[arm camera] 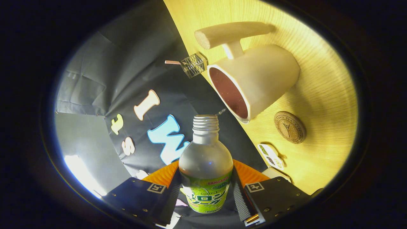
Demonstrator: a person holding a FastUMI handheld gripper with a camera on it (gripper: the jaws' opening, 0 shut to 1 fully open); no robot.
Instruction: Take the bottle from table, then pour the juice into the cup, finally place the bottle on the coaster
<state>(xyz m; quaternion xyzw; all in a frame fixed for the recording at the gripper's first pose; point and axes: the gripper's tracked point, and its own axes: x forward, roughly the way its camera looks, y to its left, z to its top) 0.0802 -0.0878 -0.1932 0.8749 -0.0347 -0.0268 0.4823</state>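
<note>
The gripper (206, 190) is clenched on the bottle (206, 165), one finger pressing each side of its labelled lower body, so the bottle stands out straight ahead between the fingers with its silvery shoulder and threaded, uncapped neck pointing forward. The whole view is rolled, so the wooden table (327, 95) slants across the scene on one side and the dark cloth wall takes the other. The table's edge runs diagonally from the far top down past the bottle's neck, passing close beside the mouth of the bottle. The cup (254, 82), a pale mug with a thick stick-like handle and a dark reddish inside, sits on the table beyond the fingers, its open rim reaching right to that table edge and facing the bottle; a small gap of dark cloth separates the bottle's mouth from the cup's rim. The round cork coaster (289, 127) lies flat on the wood just beside the cup's base side, apart from it, with bare wood all around. Nearer the fingers, a small white packet (272, 156) lies close to the table edge. A small wire-wrapped object (194, 65) sits at the edge just beyond the cup's rim. The wood past the coaster is bare and open.
</note>
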